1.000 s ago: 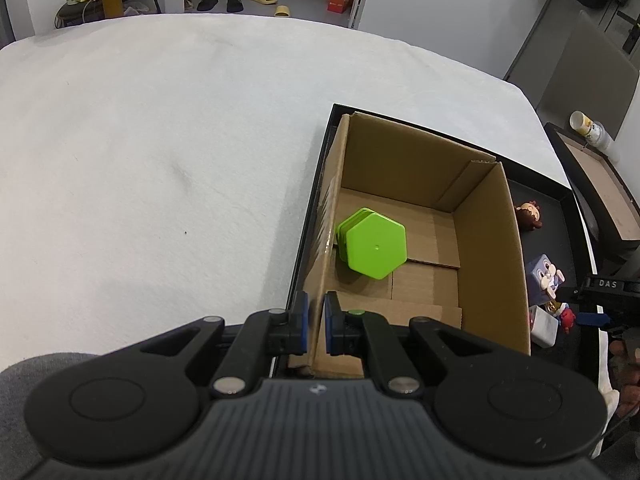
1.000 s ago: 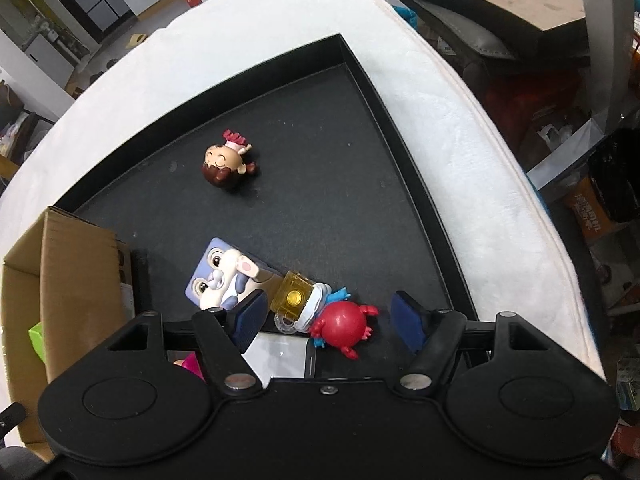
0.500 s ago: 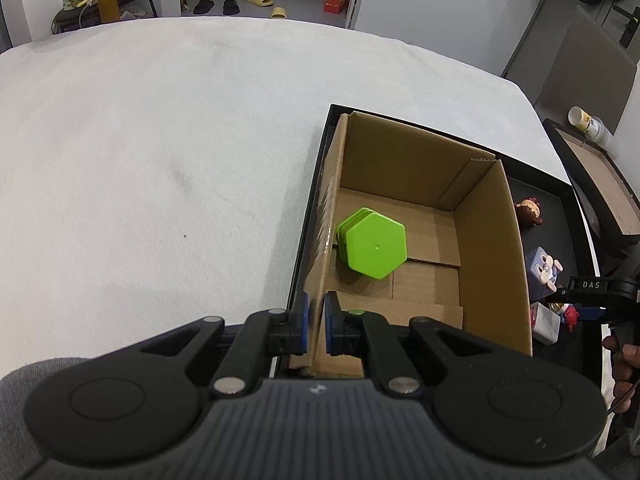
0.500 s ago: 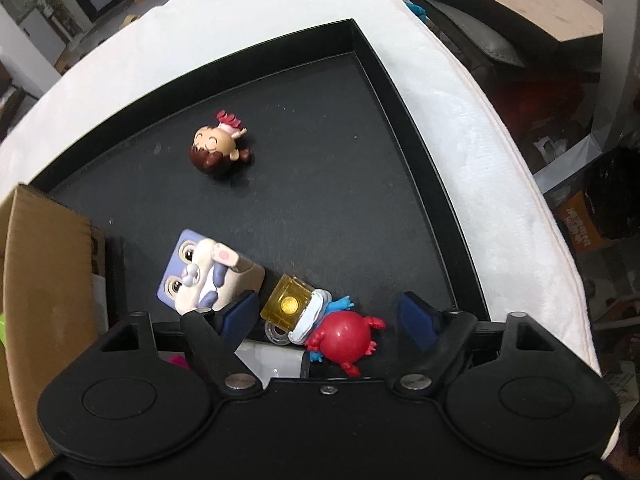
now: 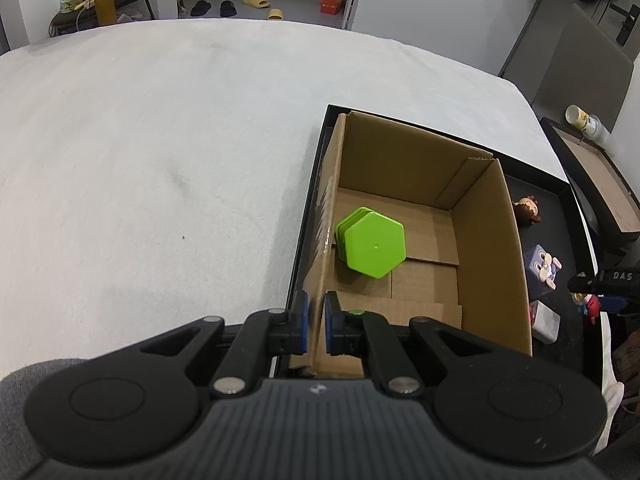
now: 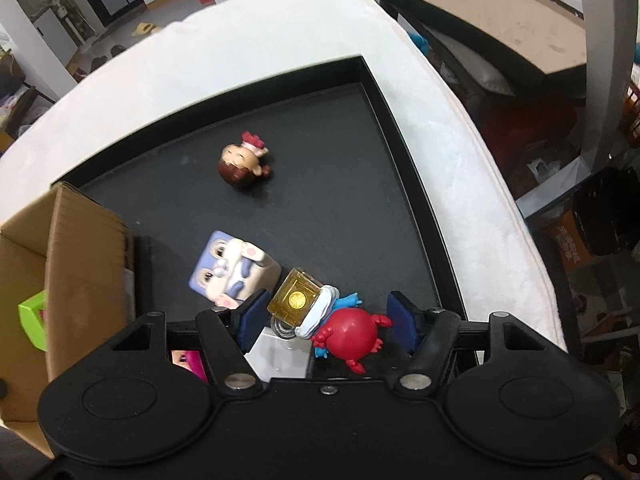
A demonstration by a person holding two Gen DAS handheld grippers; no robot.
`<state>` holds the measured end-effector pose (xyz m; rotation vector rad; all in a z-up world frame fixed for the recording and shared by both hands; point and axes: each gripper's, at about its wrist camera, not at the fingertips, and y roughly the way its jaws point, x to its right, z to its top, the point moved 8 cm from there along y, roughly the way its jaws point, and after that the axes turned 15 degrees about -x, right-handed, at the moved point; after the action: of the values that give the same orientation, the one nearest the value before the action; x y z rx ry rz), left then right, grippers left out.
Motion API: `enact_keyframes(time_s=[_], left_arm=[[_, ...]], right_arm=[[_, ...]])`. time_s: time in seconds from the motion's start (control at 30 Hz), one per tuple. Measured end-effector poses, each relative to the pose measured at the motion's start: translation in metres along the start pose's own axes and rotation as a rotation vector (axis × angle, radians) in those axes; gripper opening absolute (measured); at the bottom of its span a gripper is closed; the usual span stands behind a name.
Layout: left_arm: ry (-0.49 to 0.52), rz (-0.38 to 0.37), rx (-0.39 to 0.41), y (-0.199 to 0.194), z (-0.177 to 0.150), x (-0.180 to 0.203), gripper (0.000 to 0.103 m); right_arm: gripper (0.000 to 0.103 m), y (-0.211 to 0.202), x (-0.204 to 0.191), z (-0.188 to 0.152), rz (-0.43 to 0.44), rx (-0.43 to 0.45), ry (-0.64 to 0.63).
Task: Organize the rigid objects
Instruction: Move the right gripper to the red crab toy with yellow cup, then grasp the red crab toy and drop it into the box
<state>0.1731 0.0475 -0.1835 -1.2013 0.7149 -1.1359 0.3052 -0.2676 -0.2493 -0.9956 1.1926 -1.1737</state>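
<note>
My left gripper (image 5: pixel 316 322) is shut on the near left wall of the cardboard box (image 5: pixel 488 248), which holds a green hexagonal box (image 5: pixel 372 242). My right gripper (image 6: pixel 330 322) is open over the black tray (image 6: pixel 416 184), its jaws on either side of a red crab toy (image 6: pixel 352 334) and a yellow block toy (image 6: pixel 296 300). A blue-faced cube figure (image 6: pixel 230 268) lies just left of them. A brown-haired doll (image 6: pixel 242 164) lies farther off. The right gripper (image 5: pixel 600 284) shows at the right edge of the left wrist view.
A white box (image 6: pixel 280 354) and a pink item (image 6: pixel 188 360) lie under the right gripper's body. The tray sits on a white cloth-covered table (image 5: pixel 160 160). A dark side table (image 6: pixel 500 16) stands beyond the table's right edge.
My right gripper has moved forward, so the crab and the yellow block now lie between its open jaws. The left gripper keeps its hold on the box wall.
</note>
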Motion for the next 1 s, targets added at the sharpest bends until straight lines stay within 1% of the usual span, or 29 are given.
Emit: enact_keyframes(time_s=[0.2, 0.3, 0.6, 0.87, 1.0], left_arm=[[0.001, -0.004, -0.003, -0.001, 0.0, 0.0, 0.007], [0.001, -0.008, -0.003, -0.002, 0.001, 0.0, 0.007], [0.006, -0.004, 0.002, -0.004, 0.0, 0.001, 0.007], [0.002, -0.016, -0.004, -0.003, 0.0, 0.0, 0.007], [0.002, -0.024, -0.008, -0.002, 0.0, -0.001, 0.007]], right_arm=[[0.063, -0.019, -0.017, 0.002, 0.02, 0.033, -0.04], [0.063, -0.033, -0.031, 0.004, 0.051, 0.062, -0.072], [0.063, -0.061, -0.074, 0.015, 0.074, 0.116, -0.159], [0.063, -0.072, -0.104, 0.015, 0.088, 0.132, -0.211], [0.063, -0.072, -0.119, 0.012, 0.106, 0.125, -0.232]])
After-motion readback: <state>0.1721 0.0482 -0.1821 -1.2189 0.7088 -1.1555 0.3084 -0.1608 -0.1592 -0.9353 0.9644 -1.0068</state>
